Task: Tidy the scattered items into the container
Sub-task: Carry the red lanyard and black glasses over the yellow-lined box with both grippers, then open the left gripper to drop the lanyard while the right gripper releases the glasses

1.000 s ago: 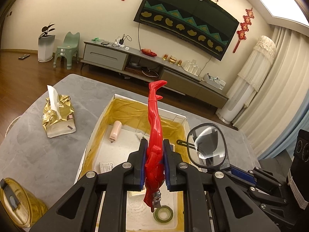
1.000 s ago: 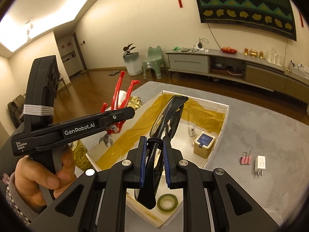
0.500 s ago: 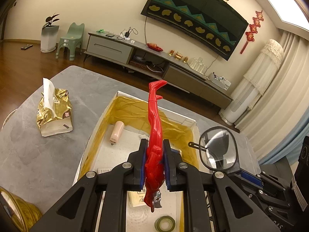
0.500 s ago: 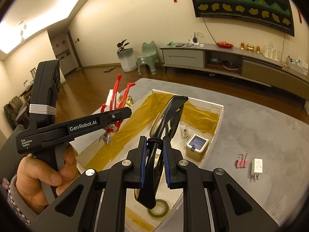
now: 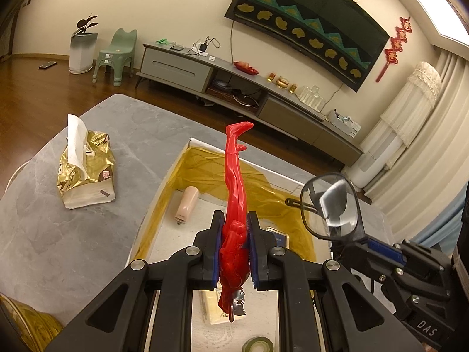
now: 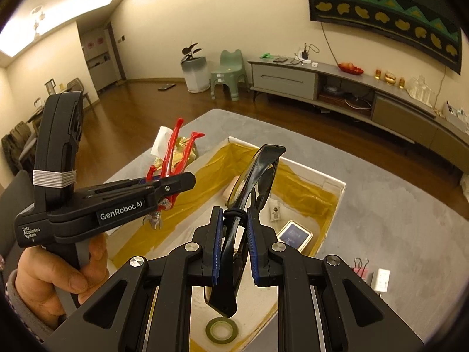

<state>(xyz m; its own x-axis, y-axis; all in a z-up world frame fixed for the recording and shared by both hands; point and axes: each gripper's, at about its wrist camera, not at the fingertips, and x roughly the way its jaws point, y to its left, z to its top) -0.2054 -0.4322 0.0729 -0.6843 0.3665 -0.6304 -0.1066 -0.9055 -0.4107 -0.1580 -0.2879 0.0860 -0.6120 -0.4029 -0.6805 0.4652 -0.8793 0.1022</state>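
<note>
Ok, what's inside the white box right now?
Inside the box: a roll of green tape, a small screen gadget, a white plug and a beige tube. The grippers and what they hold cover part of the floor.

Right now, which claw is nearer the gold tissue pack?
Left. The left claw, holding the red toy over the box, has the tissue pack off its left side. The right claw, holding the glasses, is on the left claw's far side.
</note>
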